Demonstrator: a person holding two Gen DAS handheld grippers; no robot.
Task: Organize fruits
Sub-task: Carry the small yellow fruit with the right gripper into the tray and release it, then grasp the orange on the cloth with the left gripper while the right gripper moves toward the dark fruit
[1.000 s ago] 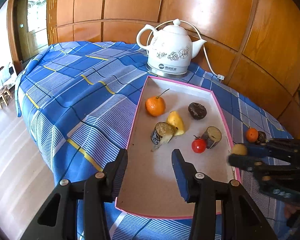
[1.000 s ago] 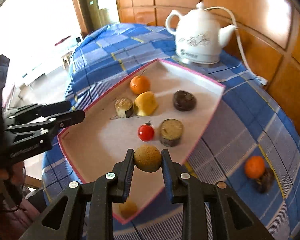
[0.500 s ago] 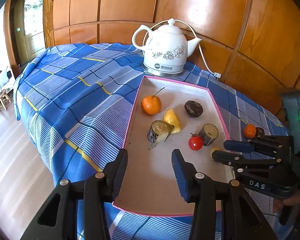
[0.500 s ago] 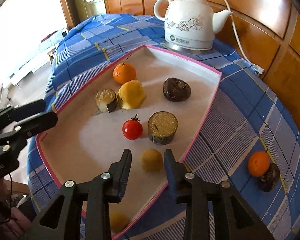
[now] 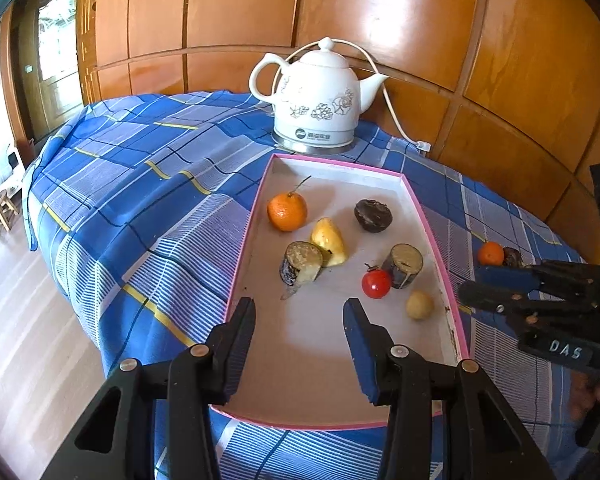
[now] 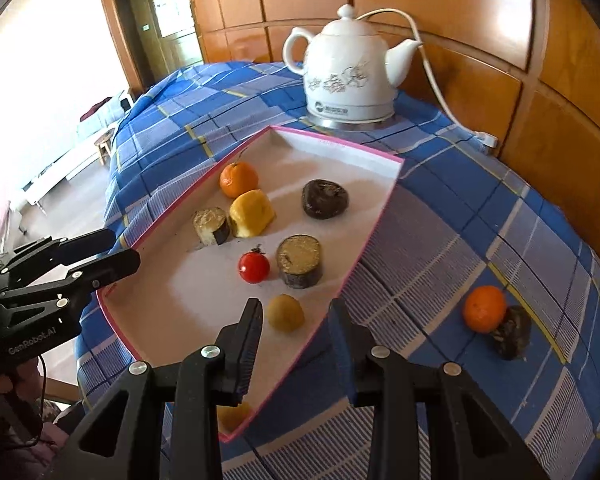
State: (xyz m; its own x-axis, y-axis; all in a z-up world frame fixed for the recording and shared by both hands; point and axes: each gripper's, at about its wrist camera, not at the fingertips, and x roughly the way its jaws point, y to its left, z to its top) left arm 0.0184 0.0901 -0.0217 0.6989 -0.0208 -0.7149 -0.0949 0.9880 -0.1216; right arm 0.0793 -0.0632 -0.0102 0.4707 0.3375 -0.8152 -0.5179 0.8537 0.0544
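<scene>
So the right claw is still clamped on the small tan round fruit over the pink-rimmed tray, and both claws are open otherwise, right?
Not clamped. In the right wrist view the right claw is open, and the small tan round fruit rests on the pink-rimmed tray floor just beyond its fingers. The left claw is open too.

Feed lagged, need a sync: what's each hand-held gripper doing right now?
Left hand-held gripper: open, holding nothing.
Right hand-held gripper: open, empty; small tan fruit lies in the tray.
</scene>
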